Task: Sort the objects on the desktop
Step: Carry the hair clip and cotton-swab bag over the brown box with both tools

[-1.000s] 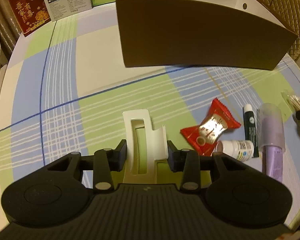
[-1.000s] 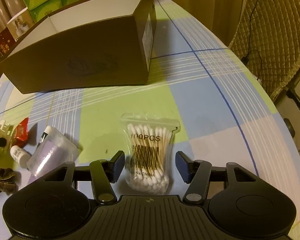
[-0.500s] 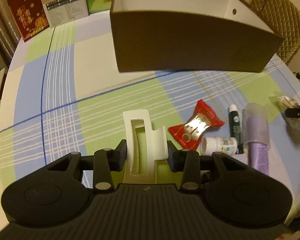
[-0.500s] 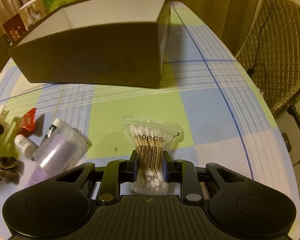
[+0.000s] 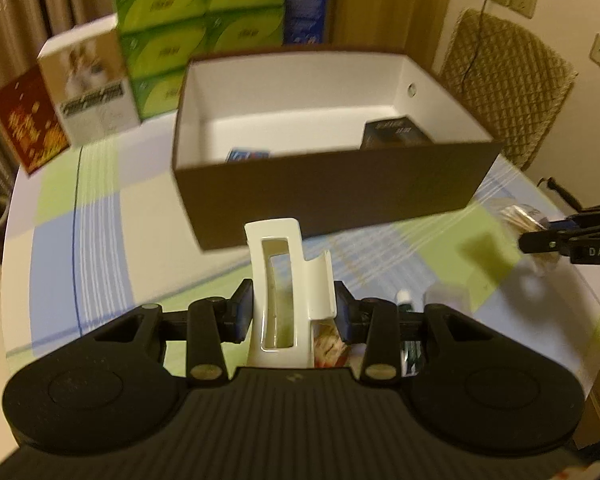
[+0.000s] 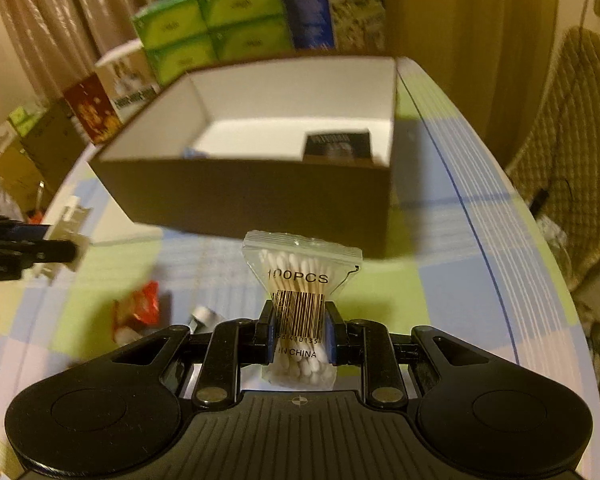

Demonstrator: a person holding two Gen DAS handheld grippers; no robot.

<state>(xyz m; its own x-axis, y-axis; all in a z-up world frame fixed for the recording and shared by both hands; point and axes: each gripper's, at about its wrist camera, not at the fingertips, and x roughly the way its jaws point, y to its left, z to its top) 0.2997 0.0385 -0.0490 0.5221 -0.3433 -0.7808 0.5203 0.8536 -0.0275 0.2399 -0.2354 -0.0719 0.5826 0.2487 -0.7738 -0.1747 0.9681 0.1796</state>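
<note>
My left gripper is shut on a white plastic clip, held above the checked tablecloth in front of the brown cardboard box. My right gripper is shut on a clear bag of cotton swabs, pinched at its barcode and lifted off the table. The box is open, white inside, with a dark packet and a blue item on its floor. In the right wrist view the left gripper with the clip shows at the left edge.
A red snack packet and a small white bottle lie on the cloth between the grippers. Green tissue boxes, a white carton and a red box stand behind the box. A padded chair stands at the right.
The right gripper closed on the swab bag and lifted it. The left gripper rose with the clip. Both views tilted up, so the box's inside now shows.
</note>
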